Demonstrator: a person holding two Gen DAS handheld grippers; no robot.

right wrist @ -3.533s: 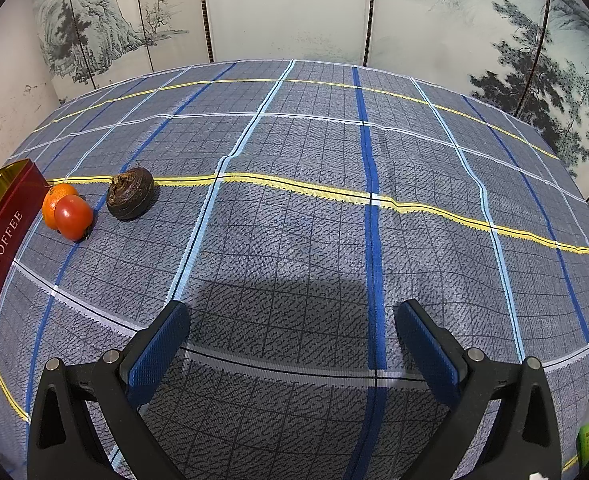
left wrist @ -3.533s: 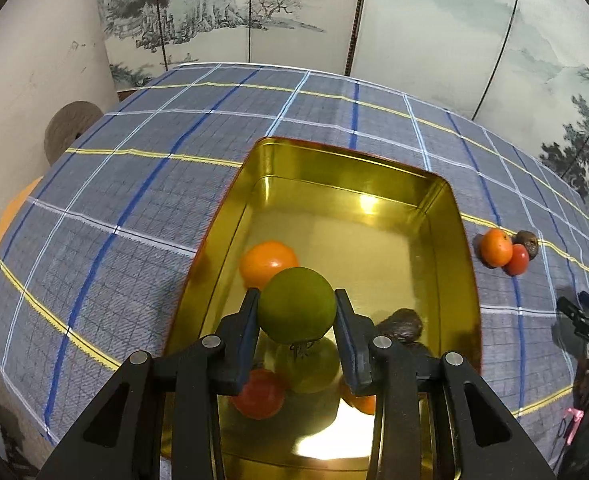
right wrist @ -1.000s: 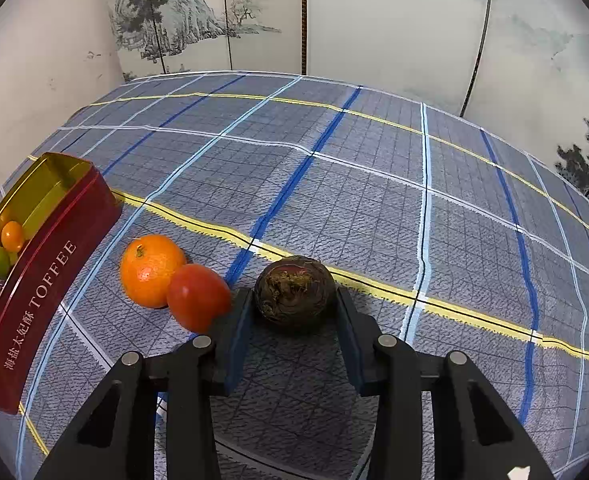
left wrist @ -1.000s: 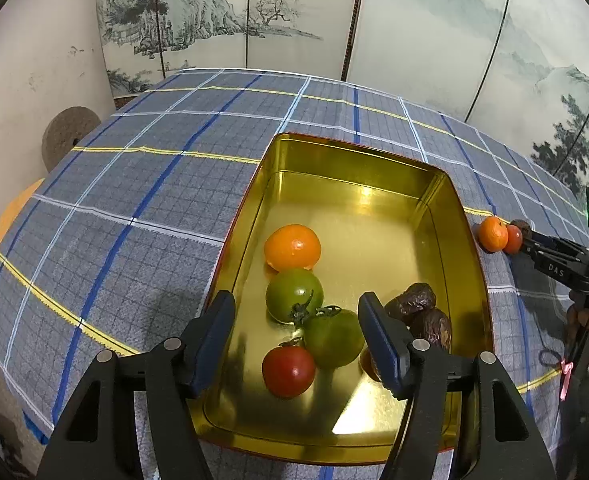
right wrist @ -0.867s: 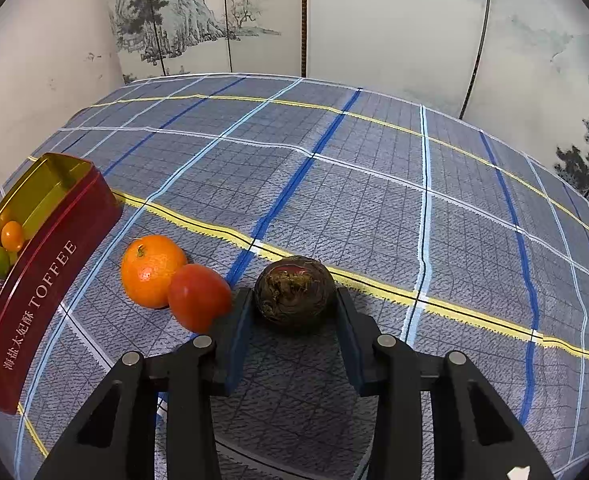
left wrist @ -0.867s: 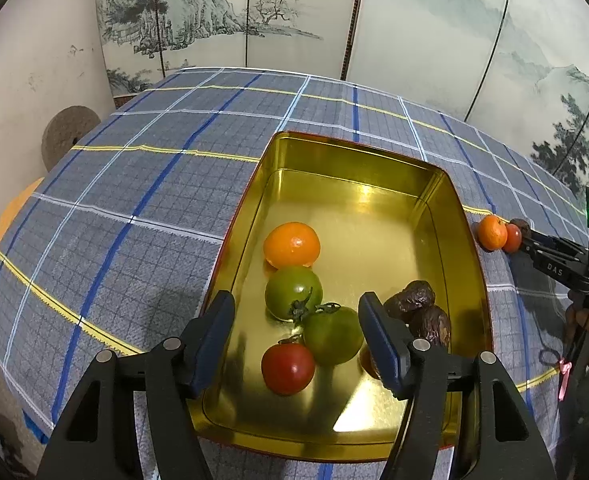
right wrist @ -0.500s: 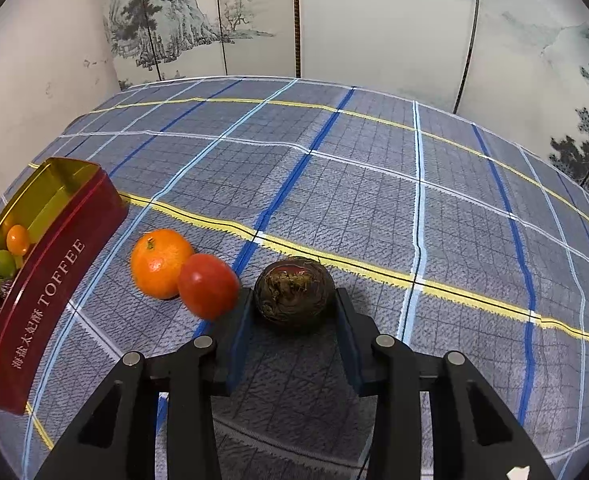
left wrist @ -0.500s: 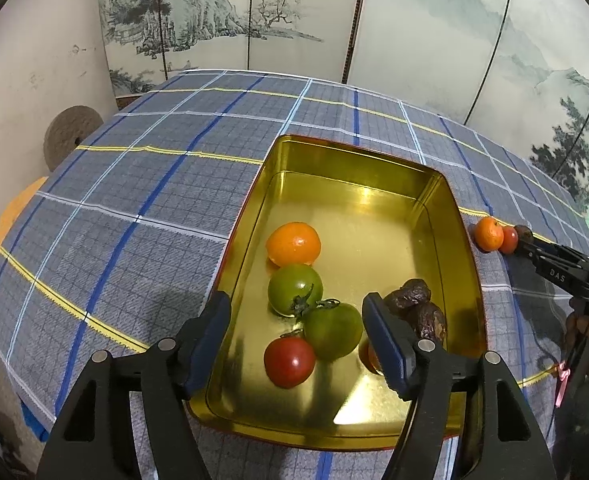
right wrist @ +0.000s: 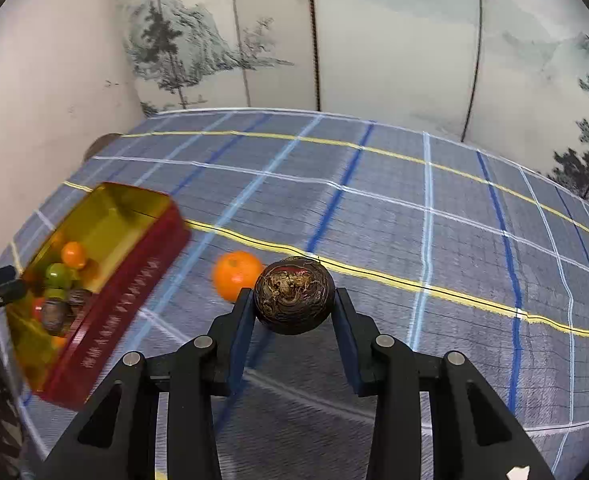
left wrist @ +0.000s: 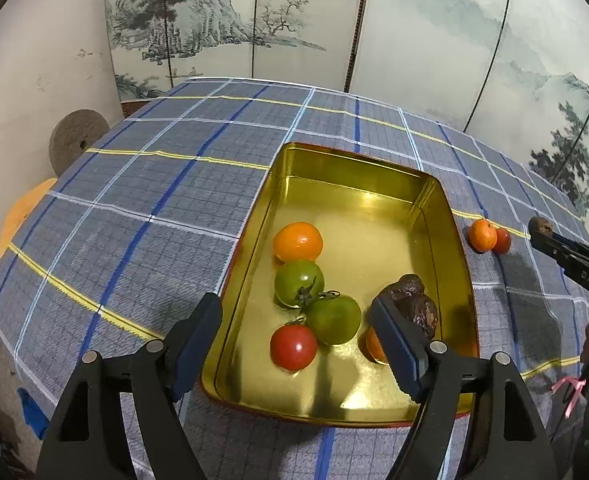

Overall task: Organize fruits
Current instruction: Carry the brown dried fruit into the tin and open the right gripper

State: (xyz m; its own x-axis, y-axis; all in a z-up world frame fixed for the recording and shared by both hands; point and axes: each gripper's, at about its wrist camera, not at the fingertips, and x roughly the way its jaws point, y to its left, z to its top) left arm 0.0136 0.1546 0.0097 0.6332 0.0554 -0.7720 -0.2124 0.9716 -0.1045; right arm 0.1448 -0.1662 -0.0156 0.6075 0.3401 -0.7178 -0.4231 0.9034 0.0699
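Clearly wrinkled and dark brown, the passion fruit (right wrist: 293, 297) sits pinched in the downward-tilted right gripper (right wrist: 292, 312); the left gripper (left wrist: 298, 344) is opening, empty.

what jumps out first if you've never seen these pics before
The dark brown, wrinkled round fruit clamped in the right gripper, lifted above the blue plaid tablecloth. Next, the shiny gold rectangular tin under the opening, empty left gripper, holding orange, green, red and dark fruits, with an orange mandarin left outside beside it.

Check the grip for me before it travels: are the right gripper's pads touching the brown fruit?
Touching. The right wrist view shows the right gripper with both blue pads pressed against the sides of the brown fruit, held above the cloth.
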